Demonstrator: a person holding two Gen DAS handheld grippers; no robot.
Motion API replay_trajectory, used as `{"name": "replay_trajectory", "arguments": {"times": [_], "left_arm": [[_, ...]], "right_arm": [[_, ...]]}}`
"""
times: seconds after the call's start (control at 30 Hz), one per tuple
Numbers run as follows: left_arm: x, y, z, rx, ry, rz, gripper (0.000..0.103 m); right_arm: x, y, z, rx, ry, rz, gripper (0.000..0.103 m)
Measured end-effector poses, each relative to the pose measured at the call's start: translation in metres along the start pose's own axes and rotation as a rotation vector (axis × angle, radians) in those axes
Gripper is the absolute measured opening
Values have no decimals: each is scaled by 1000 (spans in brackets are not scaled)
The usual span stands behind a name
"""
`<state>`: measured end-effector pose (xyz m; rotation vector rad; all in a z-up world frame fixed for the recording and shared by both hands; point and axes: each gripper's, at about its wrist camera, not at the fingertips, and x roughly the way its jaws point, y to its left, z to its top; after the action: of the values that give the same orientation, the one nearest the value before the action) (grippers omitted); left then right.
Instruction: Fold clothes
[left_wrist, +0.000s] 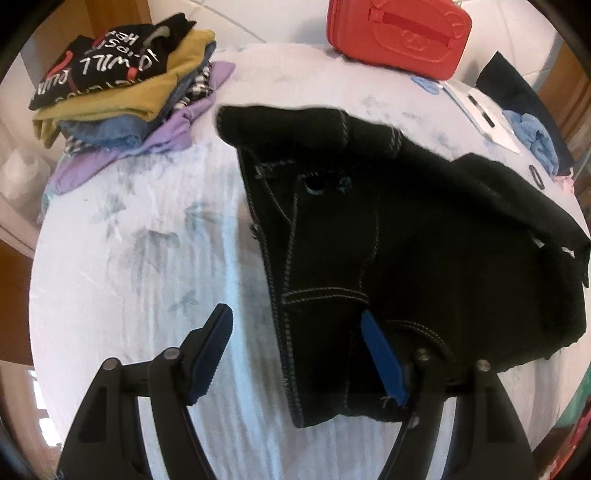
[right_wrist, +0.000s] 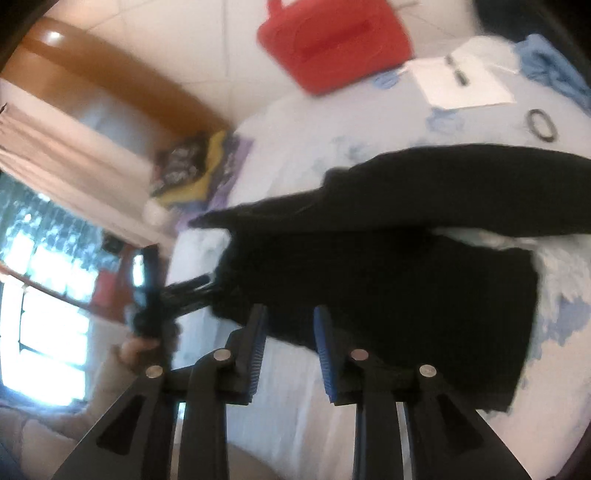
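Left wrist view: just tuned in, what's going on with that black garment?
A person with two handheld grippers is folding a black denim garment with pale stitching on a bed with a pale floral sheet. The left gripper is open, one pad over the garment's near edge. The right gripper is also open at the garment's near edge, gripping nothing. A stack of folded clothes sits at the far left; a red case lies beyond.

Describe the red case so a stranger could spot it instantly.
Start at the pale floral bedsheet and follow it to its far edge, beyond the black garment. The red case lies there, the only rigid, bright red thing around.
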<state>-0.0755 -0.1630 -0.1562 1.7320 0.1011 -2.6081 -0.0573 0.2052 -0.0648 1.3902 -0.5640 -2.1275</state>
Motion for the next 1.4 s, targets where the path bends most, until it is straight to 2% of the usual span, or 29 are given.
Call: {"name": "replay_trajectory", "arguments": {"times": [0.07,0.1,0.13,0.17,0.2,0.23,0.3,0.37,0.47,0.53,0.57,0.63,0.7,0.77,0.8,0.87,0.9,0.93,0.97,1.03,1.17,1.23,1.27,1.3,1.37,1.4], "left_arm": [[-2,3,0,-4,-3,-9,72],[-2,2,0,-3,-4,-18,72],[-2,2,0,-3,-5,-26,72],[-2,1,0,-3,-5,-34,72],[-1,0,0,-3,-6,-42,72],[-1,0,1,-3,-7,-50,72],[-2,-4,0,1,-8,-72,72],[-2,-11,-1,14,-6,-84,72],[2,-21,-6,36,7,-90,72],[7,-24,-11,47,8,-68,72],[11,-25,-12,48,17,-62,72],[17,-26,-13,52,27,-51,72],[22,-27,-14,56,30,-42,74],[26,-25,-15,45,33,-22,84],[26,-26,-15,46,32,-15,87],[28,-26,-15,46,32,-2,90],[29,-27,-15,47,32,5,90],[30,-27,-14,47,32,12,91],[30,-28,-14,47,32,18,93],[32,-29,-14,48,32,32,98],[34,-29,-14,40,37,45,99],[34,-29,-13,32,39,46,99],[34,-29,-13,28,39,47,99],[35,-29,-13,21,43,47,99],[35,-27,-12,5,55,40,99],[36,-26,-11,-2,62,37,99]], "right_arm": [[-31,-20,-4,76,-110,-16,37],[-44,-34,-7,110,-155,-57,42],[-59,-50,-14,154,-195,-145,55],[-71,-65,-21,202,-223,-227,62],[-74,-81,-29,258,-211,-287,70],[-75,-98,-37,315,-197,-334,71],[-66,-129,-54,413,-158,-320,71],[-53,-139,-64,451,-126,-324,71],[-39,-138,-74,429,-76,-361,71],[-41,-135,-81,390,-55,-386,71],[-42,-134,-83,357,-40,-420,70],[-38,-130,-85,297,-10,-485,59],[-32,-126,-86,254,6,-490,57],[-22,-123,-84,209,11,-489,56],[-16,-121,-82,185,13,-494,54],[-4,-120,-79,152,8,-486,40],[2,-120,-77,141,4,-477,22],[6,-120,-75,126,-4,-481,17],[7,-116,-72,94,-23,-532,15],[-4,-96,-63,-12,-79,-666,4],[-50,-52,-45,-272,-190,-1026,4],[-84,-45,-36,-367,-233,-1249,4],[-100,-47,-32,-388,-249,-1315,4],[-113,-51,-30,-384,-252,-1346,4],[-132,-83,-30,-312,-184,-1362,8],[-137,-102,-31,-267,-140,-1360,14]]}}
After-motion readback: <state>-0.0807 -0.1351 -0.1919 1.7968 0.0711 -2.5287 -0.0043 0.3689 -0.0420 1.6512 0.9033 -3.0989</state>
